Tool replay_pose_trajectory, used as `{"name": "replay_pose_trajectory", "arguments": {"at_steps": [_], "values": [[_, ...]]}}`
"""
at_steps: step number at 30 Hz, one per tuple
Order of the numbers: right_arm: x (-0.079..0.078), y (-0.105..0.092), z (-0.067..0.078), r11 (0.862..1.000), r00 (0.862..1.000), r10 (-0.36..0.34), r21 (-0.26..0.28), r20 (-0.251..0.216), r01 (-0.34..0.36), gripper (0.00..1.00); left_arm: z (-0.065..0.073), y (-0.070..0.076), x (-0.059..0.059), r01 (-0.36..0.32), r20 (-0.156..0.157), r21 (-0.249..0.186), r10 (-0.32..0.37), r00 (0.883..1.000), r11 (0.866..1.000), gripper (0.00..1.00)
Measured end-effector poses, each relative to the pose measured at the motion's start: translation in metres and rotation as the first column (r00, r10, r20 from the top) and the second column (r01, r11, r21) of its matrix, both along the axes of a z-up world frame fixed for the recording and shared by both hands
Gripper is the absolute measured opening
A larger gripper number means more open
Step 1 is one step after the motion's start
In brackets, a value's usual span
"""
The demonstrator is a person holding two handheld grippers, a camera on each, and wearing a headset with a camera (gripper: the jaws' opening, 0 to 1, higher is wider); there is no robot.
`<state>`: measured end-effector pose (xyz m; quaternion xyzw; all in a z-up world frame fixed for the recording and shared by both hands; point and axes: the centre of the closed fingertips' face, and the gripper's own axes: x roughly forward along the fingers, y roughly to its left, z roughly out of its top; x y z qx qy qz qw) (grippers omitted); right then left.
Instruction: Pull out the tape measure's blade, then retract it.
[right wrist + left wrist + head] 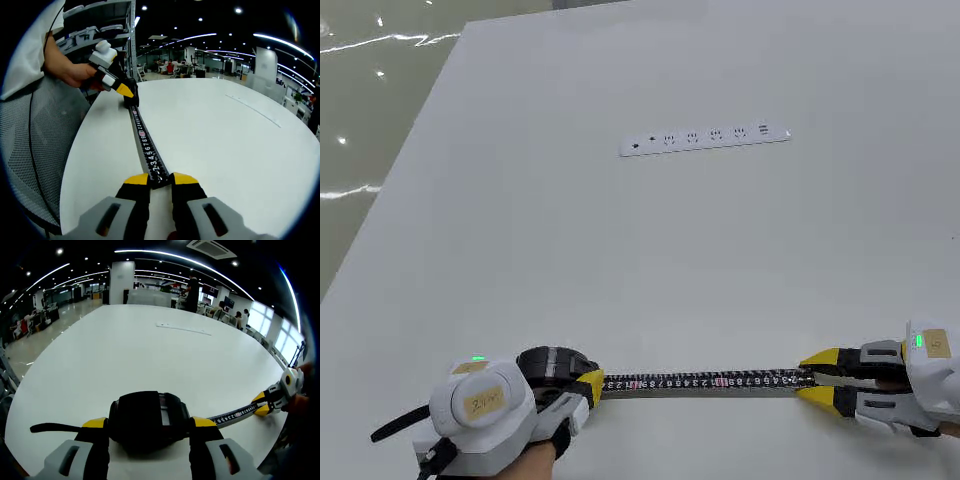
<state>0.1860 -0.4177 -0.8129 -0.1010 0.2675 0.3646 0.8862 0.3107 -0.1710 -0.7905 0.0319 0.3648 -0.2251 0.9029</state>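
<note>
White housings (480,405), yellow-tipped fingers (820,358)

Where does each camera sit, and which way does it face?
Head view: on the headset, looking down at the table, left claw and right claw.
Left gripper view: on the left claw, facing over the tape measure.
Right gripper view: on the right claw, facing the person's forearm.
All share the blade.

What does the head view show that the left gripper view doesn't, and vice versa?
Head view: the labelled white body and green light of the left tool, and the sockets of the power strip. Left gripper view: the room beyond the table, with ceiling lights, windows and people, and the tape measure case from behind, between the jaws. Both: the blade drawn out across the table to the right tool, shut on its end.
</note>
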Motion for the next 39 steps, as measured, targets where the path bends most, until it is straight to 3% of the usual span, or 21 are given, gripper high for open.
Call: {"name": "replay_pose_trajectory", "arguments": {"at_steps": [12, 29, 33, 39], "values": [[-0.003, 0.003, 0.0, 1.0, 1.0, 0.027, 0.011, -0.014, -0.027, 0.14, -0.002, 0.001, 0.0, 0.011, -0.036, 0.019, -0.01, 0.999, 1.0, 0.59], [0.006, 0.017, 0.003, 0.998, 0.999, 0.049, 0.03, -0.002, -0.049, 0.13, -0.001, 0.001, -0.001, 0.013, -0.046, 0.01, -0.012, 0.999, 1.0, 0.59], [0.009, 0.025, 0.005, 0.996, 0.998, 0.057, 0.061, 0.008, -0.057, 0.13, -0.001, 0.001, -0.001, 0.012, -0.047, 0.007, -0.012, 0.999, 1.0, 0.59], [0.015, 0.036, 0.006, 0.995, 0.997, 0.071, 0.068, 0.013, -0.072, 0.13, -0.001, 0.001, -0.001, 0.009, -0.054, -0.002, -0.009, 0.998, 1.0, 0.59]]}}
